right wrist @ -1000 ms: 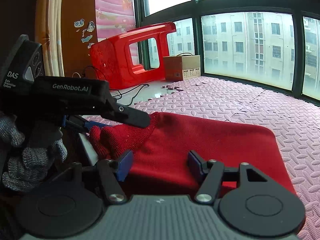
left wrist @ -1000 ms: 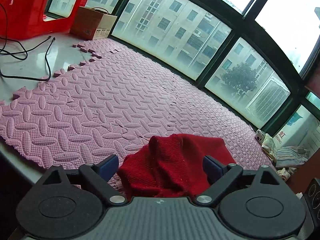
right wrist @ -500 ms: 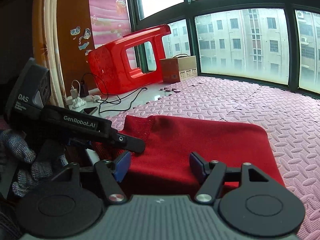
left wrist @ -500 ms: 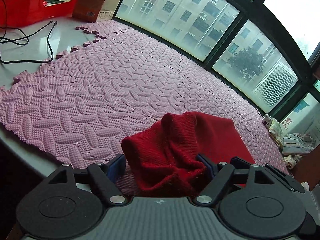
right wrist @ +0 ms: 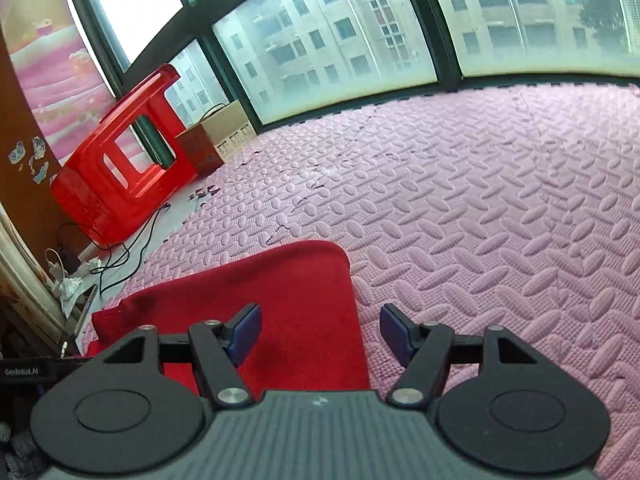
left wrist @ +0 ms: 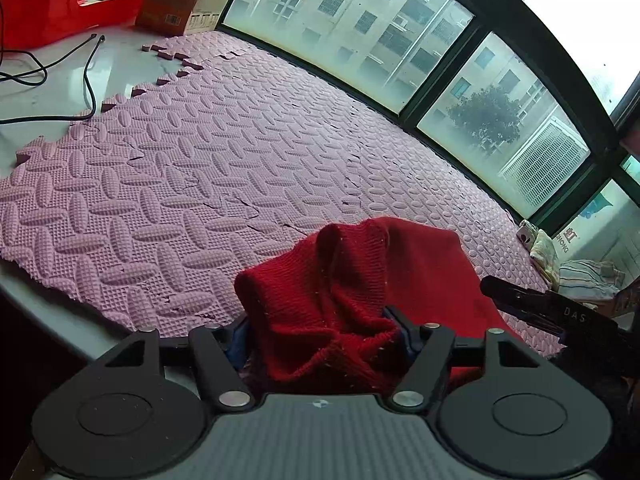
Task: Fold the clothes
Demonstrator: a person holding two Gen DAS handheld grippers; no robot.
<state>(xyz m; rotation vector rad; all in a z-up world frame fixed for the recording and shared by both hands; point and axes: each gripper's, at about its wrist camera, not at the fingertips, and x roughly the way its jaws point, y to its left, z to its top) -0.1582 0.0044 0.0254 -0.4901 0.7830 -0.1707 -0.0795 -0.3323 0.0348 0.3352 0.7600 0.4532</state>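
A red knitted sweater (left wrist: 424,268) lies on the pink foam mat (left wrist: 200,152). My left gripper (left wrist: 320,336) is shut on a bunched edge of the sweater (left wrist: 320,312) and lifts it into a crumpled fold; its blue pads are mostly hidden by the cloth. In the right wrist view the sweater (right wrist: 288,292) lies flat with a rounded far corner. My right gripper (right wrist: 320,330) is open and empty, its blue pads (right wrist: 248,322) apart just above the sweater's right edge. The right gripper's body (left wrist: 548,308) shows at the right of the left wrist view.
A red plastic stool (right wrist: 120,168) and a cardboard box (right wrist: 216,136) stand at the far left by the windows. Black cables (left wrist: 60,76) lie on the bare white floor. Folded clothes (left wrist: 576,272) sit at the far right. The mat's near edge (left wrist: 60,284) drops off.
My left gripper has closed on the sweater's bunched edge and raised it. My right gripper has swung right and tilted, now over the sweater's right edge, still open.
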